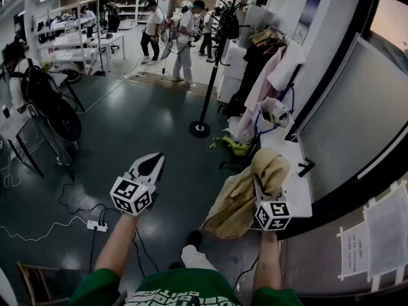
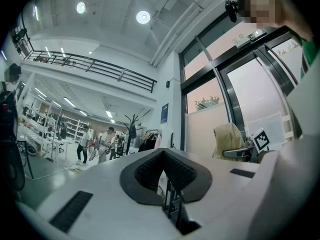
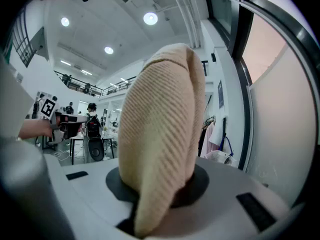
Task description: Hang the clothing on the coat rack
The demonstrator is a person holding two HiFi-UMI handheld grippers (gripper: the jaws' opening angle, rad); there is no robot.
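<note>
A tan knitted garment [image 1: 242, 199] hangs in a bunch from my right gripper [image 1: 260, 185], which is shut on it at the lower right of the head view. In the right gripper view the garment [image 3: 160, 129] rises from the jaws of the gripper [image 3: 159, 191] and fills the middle. My left gripper [image 1: 153, 162] is held out over the dark floor, shut, with nothing in it; its pads meet at the tip [image 2: 164, 156]. The black coat rack [image 1: 212, 62] stands farther ahead on a round base, with a dark bag on its top hooks. It also shows small in the left gripper view [image 2: 131, 126].
A clothes rail [image 1: 266, 40] with hangers, a pink garment and a white one stands by the right wall. A white table [image 1: 298, 177] is just right of my right gripper. Several people [image 1: 185, 37] stand at the back. A power strip [image 1: 97, 225] and cables lie on the floor at the left.
</note>
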